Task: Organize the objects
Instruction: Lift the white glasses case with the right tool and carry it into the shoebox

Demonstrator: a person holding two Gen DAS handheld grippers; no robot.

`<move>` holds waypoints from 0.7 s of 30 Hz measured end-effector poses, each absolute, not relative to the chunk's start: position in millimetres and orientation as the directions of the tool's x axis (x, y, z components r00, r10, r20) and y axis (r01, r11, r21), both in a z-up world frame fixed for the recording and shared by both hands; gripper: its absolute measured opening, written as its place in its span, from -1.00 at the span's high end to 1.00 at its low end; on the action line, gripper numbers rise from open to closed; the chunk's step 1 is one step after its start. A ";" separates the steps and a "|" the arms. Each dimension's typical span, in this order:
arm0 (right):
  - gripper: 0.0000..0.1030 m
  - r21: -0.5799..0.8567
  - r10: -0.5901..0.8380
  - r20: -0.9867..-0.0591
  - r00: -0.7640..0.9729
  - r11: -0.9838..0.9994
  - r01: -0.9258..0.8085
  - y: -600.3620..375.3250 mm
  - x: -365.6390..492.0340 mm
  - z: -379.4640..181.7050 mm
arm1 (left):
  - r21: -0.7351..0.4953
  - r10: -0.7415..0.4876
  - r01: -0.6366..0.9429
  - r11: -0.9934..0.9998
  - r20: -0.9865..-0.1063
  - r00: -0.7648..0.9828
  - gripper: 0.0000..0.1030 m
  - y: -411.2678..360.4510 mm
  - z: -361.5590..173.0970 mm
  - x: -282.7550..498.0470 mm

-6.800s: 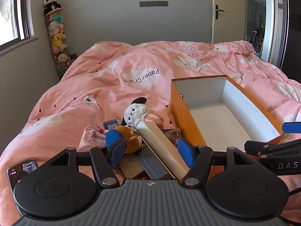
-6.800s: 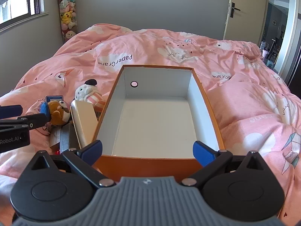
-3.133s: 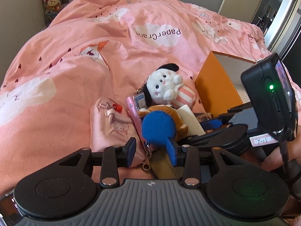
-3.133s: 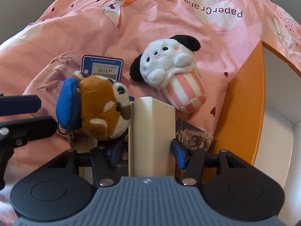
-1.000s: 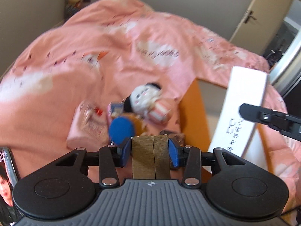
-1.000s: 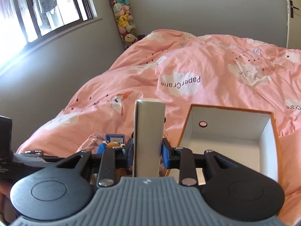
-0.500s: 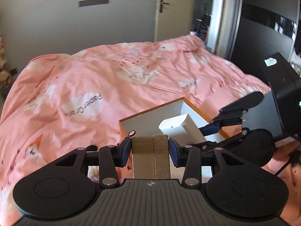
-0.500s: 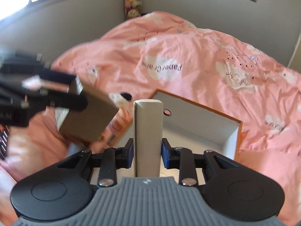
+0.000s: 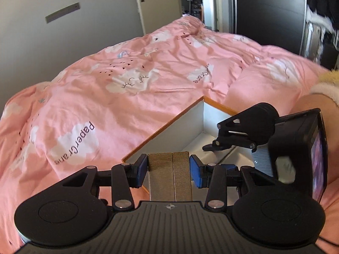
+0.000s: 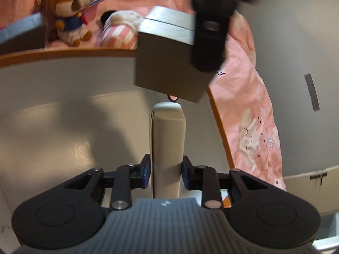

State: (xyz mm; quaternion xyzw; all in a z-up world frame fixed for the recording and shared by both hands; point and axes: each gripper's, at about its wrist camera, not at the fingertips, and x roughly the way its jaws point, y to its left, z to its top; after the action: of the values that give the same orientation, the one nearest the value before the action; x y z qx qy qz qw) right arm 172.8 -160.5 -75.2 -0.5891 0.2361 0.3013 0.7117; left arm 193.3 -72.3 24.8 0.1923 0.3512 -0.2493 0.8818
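The left gripper (image 9: 168,167) is clamped on a tan box (image 9: 170,175), its blue pads (image 9: 142,170) pressed flat to the box's two sides; the jaws stand about half apart. It holds the box above the near edge of the orange bin (image 9: 184,110), which lies on the pink duvet (image 9: 131,89).

The right gripper (image 10: 166,172) grips a slim cream box (image 10: 167,146) between jaws set fairly narrow, pads (image 10: 146,170) tight on both long sides. That box reaches into the bin (image 10: 63,53), its far end close to the white end wall; whether it touches the floor cannot be told.

In the right wrist view, the tan box (image 10: 167,63) hangs over the bin's far corner. Outside the bin's rim, on the duvet (image 10: 250,105), lie a brown plush (image 10: 70,6) and a striped plush (image 10: 118,31).
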 end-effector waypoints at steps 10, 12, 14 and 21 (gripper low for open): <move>0.40 -0.747 0.168 -0.657 0.735 -0.011 -0.665 -167.0 179.6 -121.9 | 0.246 -0.283 0.639 0.729 -0.741 0.609 0.05 -85.9 3.1 210.2; 0.39 -0.747 0.170 -0.662 0.730 -0.079 -0.660 -171.0 176.3 -134.7 | 0.258 -0.280 0.650 0.714 -0.746 0.604 0.05 -88.4 -0.1 211.6; 0.37 -0.740 0.169 -0.672 0.721 -0.119 -0.662 -175.2 174.8 -143.4 | 0.276 -0.276 0.662 0.697 -0.748 0.603 0.05 -90.9 -2.8 211.5; 0.03 -0.691 0.147 -0.721 0.677 -0.078 -0.719 -185.6 181.3 -128.1 | 0.320 -0.262 0.701 0.638 -0.765 0.588 0.05 -99.1 -12.7 212.2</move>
State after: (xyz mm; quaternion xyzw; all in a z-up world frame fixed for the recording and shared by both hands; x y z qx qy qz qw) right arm 181.3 -185.6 -128.1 -0.6522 0.2193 0.3368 0.6427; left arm 212.2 -99.1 -12.7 0.3128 0.3502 -0.2885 0.8344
